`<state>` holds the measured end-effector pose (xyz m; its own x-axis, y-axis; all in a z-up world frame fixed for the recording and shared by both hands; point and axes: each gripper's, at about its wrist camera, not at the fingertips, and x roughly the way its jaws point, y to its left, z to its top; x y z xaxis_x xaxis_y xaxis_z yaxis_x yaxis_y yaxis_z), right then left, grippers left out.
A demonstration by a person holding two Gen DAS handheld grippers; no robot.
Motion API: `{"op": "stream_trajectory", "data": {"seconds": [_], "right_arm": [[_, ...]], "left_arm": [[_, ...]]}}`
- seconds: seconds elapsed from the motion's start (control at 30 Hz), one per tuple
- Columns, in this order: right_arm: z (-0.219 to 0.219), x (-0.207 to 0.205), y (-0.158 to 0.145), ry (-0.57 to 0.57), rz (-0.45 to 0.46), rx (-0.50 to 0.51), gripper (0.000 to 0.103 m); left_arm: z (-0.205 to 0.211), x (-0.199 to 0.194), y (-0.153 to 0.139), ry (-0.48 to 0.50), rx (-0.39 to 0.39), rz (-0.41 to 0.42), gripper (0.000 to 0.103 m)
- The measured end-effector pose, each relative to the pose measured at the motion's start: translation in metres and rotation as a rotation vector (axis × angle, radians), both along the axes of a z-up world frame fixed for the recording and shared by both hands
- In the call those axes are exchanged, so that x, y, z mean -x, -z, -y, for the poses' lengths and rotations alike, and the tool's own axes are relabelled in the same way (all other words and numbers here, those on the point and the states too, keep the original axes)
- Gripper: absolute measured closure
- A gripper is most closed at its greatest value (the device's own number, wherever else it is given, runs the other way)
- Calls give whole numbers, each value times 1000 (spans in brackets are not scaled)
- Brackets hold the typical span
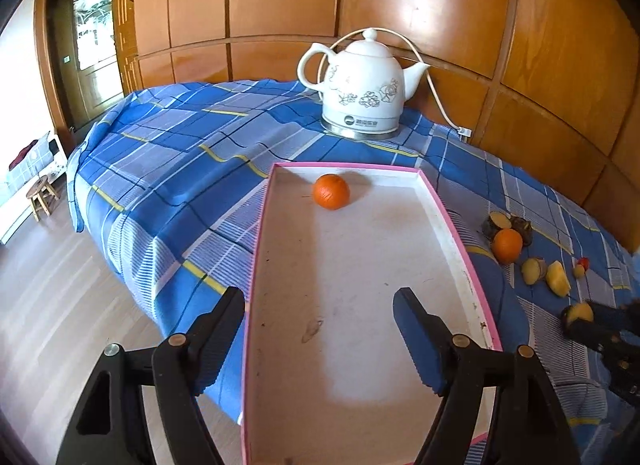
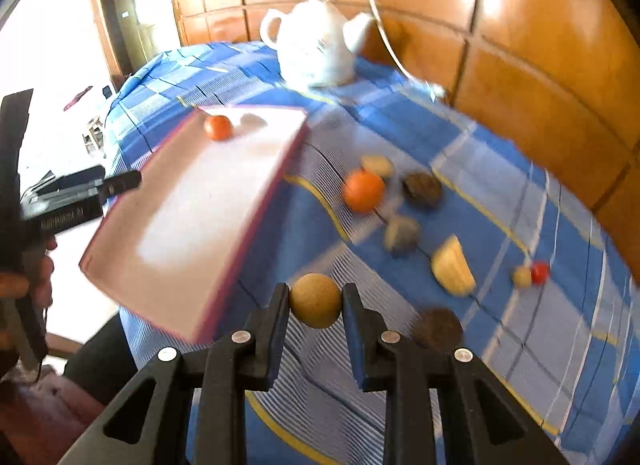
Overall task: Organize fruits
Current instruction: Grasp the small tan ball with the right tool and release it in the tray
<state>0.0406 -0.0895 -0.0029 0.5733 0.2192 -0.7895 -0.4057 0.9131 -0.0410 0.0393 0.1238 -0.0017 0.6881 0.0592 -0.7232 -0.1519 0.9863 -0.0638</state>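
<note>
A pink-rimmed white tray (image 1: pixel 448 209) lies on the blue plaid cloth and holds one orange (image 1: pixel 331 191) at its far end; the tray (image 2: pixel 256 201) and that orange (image 2: pixel 218 127) also show in the right wrist view. My left gripper (image 1: pixel 320 339) is open and empty above the tray's near end. My right gripper (image 2: pixel 316 307) is shut on a round tan fruit (image 2: pixel 316 305), held above the cloth right of the tray. It shows at the right edge of the left wrist view (image 1: pixel 580 319). More fruits lie right of the tray: an orange (image 2: pixel 363 191), dark brown fruits (image 2: pixel 422 189), a yellow wedge (image 2: pixel 454 269), a small red fruit (image 2: pixel 540 272).
A white electric kettle (image 1: pixel 362 89) with its cord stands at the back of the table against the wooden wall panels (image 1: pixel 440 5). The table's left edge drops to a wooden floor (image 1: pixel 60 305). A small stool (image 1: pixel 40 195) stands far left. The right wrist view is motion-blurred.
</note>
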Motion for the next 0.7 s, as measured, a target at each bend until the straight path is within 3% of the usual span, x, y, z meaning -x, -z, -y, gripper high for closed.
{"op": "stream_trajectory", "data": {"seconds": [0.27,0.7], "right_arm": [[-63,-15,-11,23,108,-1,76],[-113,-37,-8,63,152,-18,76]], "left_arm": [[-22,15,0,-44,10,14,26],[-47,28,-1,-117,33,42,26]]}}
